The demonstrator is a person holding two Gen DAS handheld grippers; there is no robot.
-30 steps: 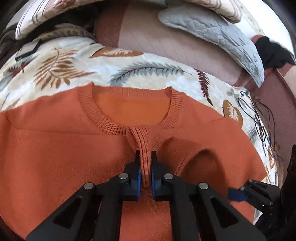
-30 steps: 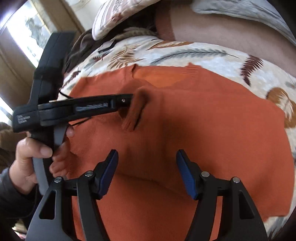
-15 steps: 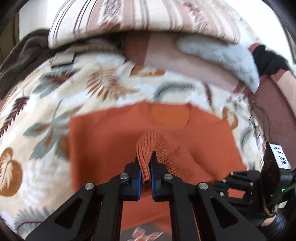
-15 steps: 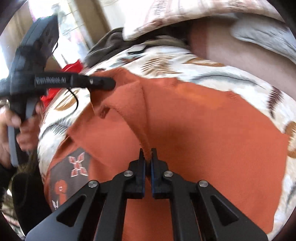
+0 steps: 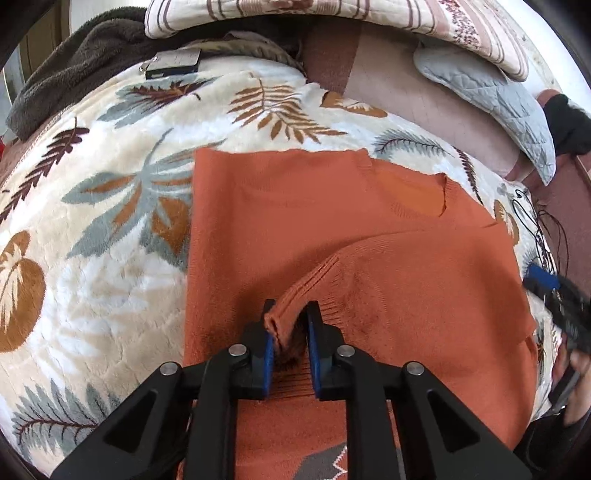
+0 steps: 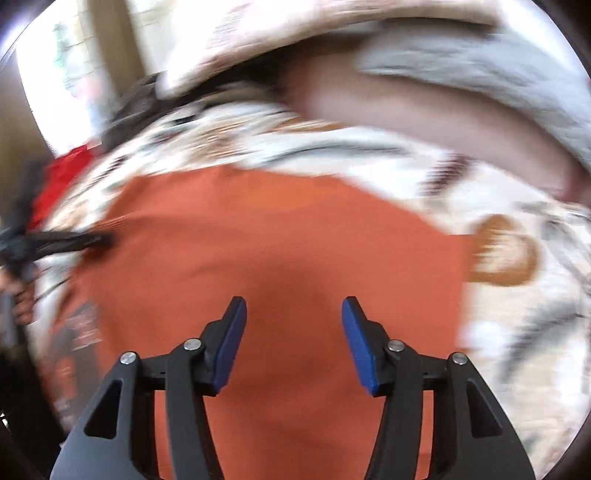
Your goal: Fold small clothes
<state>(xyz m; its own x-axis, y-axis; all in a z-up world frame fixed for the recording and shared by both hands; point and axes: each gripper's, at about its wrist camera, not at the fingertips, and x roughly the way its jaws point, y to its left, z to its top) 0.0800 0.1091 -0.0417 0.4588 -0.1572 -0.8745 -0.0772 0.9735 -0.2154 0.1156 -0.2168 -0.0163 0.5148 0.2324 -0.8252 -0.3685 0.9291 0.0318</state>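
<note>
An orange knit sweater (image 5: 369,221) lies flat on a leaf-patterned blanket (image 5: 110,221), one sleeve folded across its body. The sleeve's ribbed cuff (image 5: 295,299) sits between the blue pads of my left gripper (image 5: 290,325). Its jaws are opening, with a dark gap showing beside the right pad. In the blurred right wrist view, my right gripper (image 6: 293,317) hovers over the sweater (image 6: 295,240); its jaws are opening wide with nothing between them. The left gripper (image 6: 92,242) shows at that view's left edge, and the right gripper's blue pad (image 5: 543,280) at the right edge of the left view.
A grey quilted cushion (image 5: 498,96) and a striped pillow (image 5: 332,14) lie at the back. Dark brown fleece (image 5: 74,55) and a small dark device (image 5: 173,62) sit at the back left. Black cables (image 5: 543,229) trail at the right. Something red (image 6: 62,177) lies off the blanket's left.
My left gripper pulled the cuff back over the sweater's body, then its jaws parted. My right gripper pinched the fabric half a second ago, then let go and opened wide.
</note>
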